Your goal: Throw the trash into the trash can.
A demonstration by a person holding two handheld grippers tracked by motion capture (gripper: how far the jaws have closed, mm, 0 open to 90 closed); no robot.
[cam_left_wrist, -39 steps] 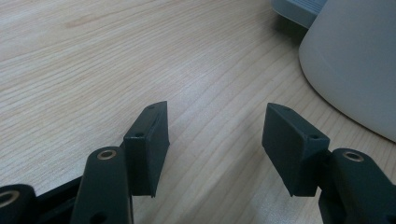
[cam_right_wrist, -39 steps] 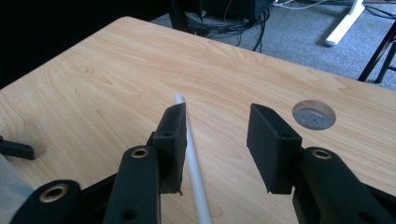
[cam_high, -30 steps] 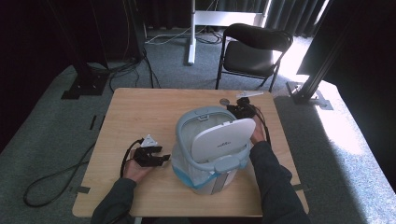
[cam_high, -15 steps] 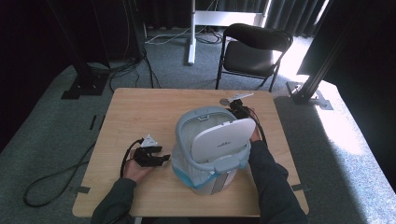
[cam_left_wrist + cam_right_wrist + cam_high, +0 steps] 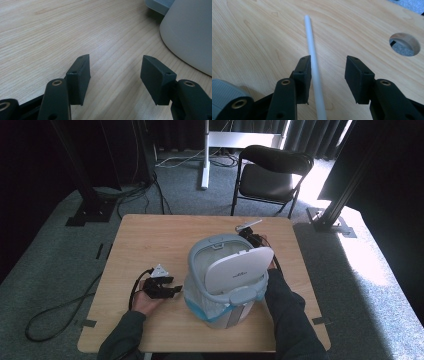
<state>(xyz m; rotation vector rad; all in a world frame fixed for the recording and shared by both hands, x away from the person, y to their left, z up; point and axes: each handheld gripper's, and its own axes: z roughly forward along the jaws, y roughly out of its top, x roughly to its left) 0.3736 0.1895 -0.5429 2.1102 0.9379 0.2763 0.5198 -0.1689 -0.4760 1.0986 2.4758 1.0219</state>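
Pale wood surface carries a grey lidded bin near its middle. Behind it, the right hand-held gripper is spread around a thin white stick, touching one pad. Left hand-held gripper rests spread, empty, beside the bin.

The left gripper lies low in the left hand, its jaws standing apart with nothing between them. The right gripper is held far out on an outstretched forearm, jaws parted, no pad pressing on anything.
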